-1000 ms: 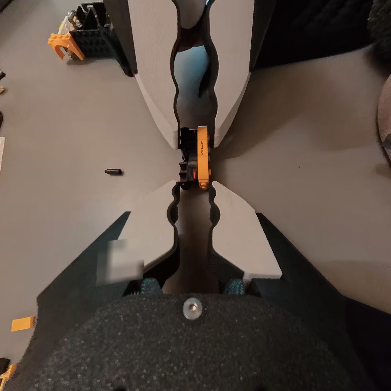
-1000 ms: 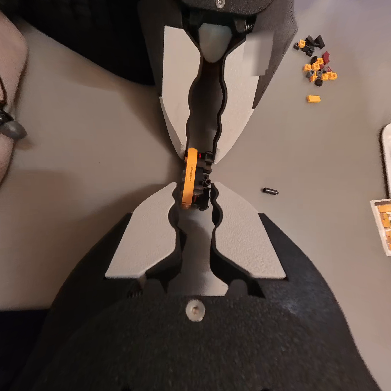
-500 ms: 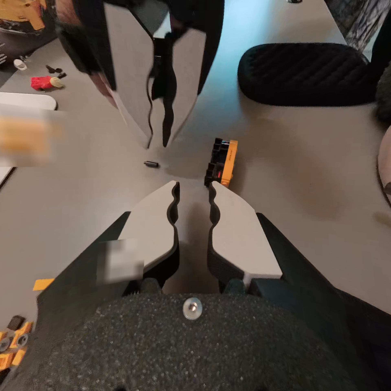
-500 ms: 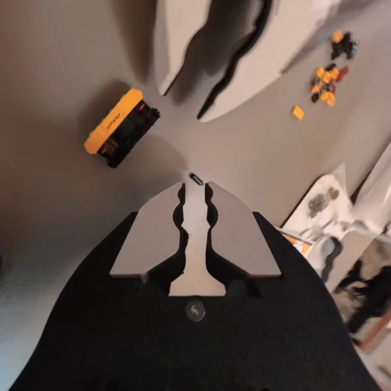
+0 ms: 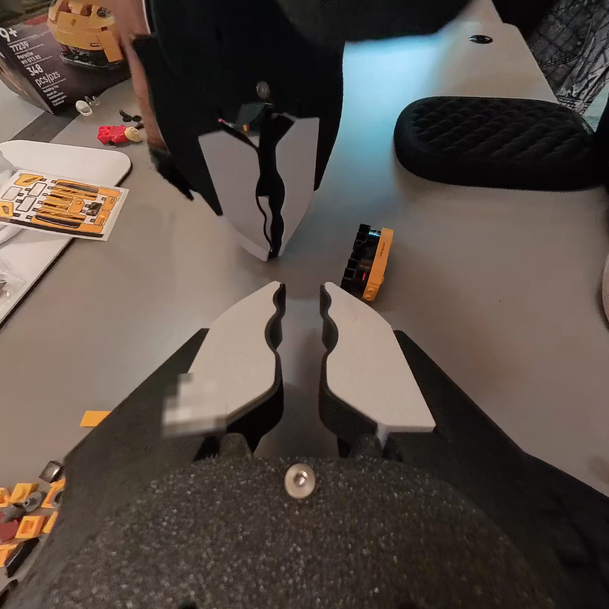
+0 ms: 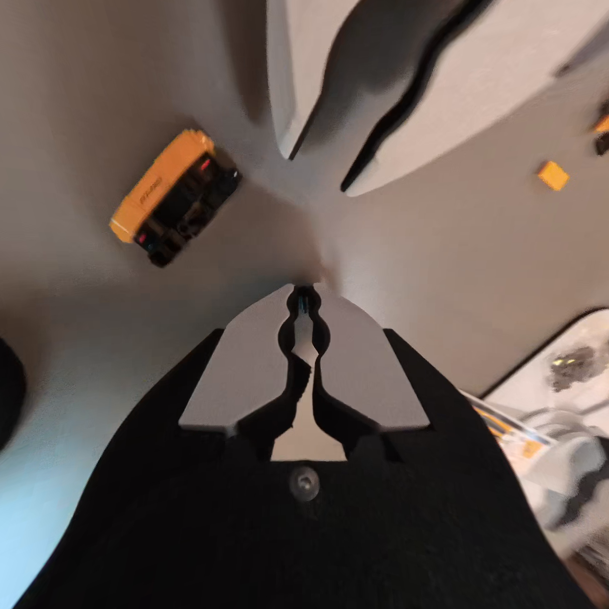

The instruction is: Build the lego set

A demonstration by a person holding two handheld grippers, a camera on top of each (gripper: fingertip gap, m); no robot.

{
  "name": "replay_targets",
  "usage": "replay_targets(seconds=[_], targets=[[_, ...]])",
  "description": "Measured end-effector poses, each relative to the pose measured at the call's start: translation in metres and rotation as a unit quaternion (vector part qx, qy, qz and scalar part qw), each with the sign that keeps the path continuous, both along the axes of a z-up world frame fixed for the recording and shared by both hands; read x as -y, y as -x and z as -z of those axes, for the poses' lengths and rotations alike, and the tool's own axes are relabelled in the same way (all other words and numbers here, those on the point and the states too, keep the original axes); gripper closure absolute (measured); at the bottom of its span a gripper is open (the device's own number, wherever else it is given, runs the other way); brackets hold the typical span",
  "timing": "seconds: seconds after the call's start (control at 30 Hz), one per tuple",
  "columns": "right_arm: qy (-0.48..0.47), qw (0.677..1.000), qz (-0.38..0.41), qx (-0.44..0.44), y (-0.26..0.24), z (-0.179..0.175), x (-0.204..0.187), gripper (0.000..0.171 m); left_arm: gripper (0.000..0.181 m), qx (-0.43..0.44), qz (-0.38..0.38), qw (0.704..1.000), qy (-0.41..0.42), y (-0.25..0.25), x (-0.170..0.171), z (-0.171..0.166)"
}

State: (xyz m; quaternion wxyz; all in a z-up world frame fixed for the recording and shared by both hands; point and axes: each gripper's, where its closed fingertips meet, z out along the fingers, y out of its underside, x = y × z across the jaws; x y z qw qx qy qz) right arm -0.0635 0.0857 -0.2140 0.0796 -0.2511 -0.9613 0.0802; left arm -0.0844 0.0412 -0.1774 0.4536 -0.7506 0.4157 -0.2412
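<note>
The orange and black lego assembly (image 5: 367, 260) lies on the grey table, just right of my left gripper's tips, and it shows at the upper left of the right wrist view (image 6: 174, 204). My left gripper (image 5: 302, 290) is open and empty, low over the table; it also shows from the right wrist view (image 6: 316, 173). My right gripper (image 6: 303, 290) is shut on a small black pin (image 6: 303, 301) at its tips, pointing down at the table. In the left wrist view the right gripper (image 5: 272, 253) stands opposite mine, tips together on the table.
A sticker sheet (image 5: 59, 204) lies on a white tray (image 5: 108, 158) at the left, with the set's box (image 5: 66, 49) and a red piece (image 5: 112, 133) behind. Loose bricks (image 5: 23, 514) and an orange tile (image 5: 94, 418) lie near left. A black pad (image 5: 494, 141) sits far right.
Both grippers let go of the assembly, which now lies on the table. My right gripper moved over to the black pin and shut on it. My left gripper drew back, open.
</note>
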Motion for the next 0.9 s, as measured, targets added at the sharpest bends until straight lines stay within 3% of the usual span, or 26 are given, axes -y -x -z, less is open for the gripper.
replay_targets(seconds=[0.07,0.1,0.2,0.33,0.43,0.6,0.73,0.83,0.9], targets=[[0.133,0.987,0.071,-0.054,0.005,-0.02,0.019,0.166,0.162,0.008,-0.003,1.0,-0.009,0.0,-0.001,-0.004],[0.219,0.965,0.111,-0.094,0.011,-0.039,0.032,0.166,0.162,0.023,-0.004,1.0,-0.015,-0.001,-0.001,-0.009],[0.435,0.852,0.191,-0.219,0.024,-0.108,0.057,0.166,0.159,0.109,0.002,0.994,-0.026,-0.007,0.002,-0.036],[0.56,0.731,0.236,-0.311,0.024,-0.154,0.066,0.167,0.16,0.248,0.027,0.968,-0.026,-0.011,0.013,-0.081],[0.61,0.679,0.237,-0.332,0.023,-0.168,0.072,0.166,0.163,0.303,0.055,0.951,-0.032,-0.014,0.024,-0.103],[0.623,0.661,0.229,-0.35,0.027,-0.171,0.077,0.166,0.168,0.333,0.071,0.94,-0.037,-0.014,0.031,-0.116],[0.616,0.665,0.229,-0.355,0.027,-0.17,0.077,0.167,0.176,0.337,0.064,0.939,-0.04,-0.011,0.031,-0.119],[0.602,0.676,0.235,-0.354,0.023,-0.165,0.073,0.166,0.177,0.325,0.058,0.943,-0.033,-0.01,0.029,-0.116],[0.578,0.701,0.242,-0.342,0.019,-0.156,0.07,0.167,0.178,0.306,0.052,0.95,-0.029,-0.009,0.027,-0.111]])
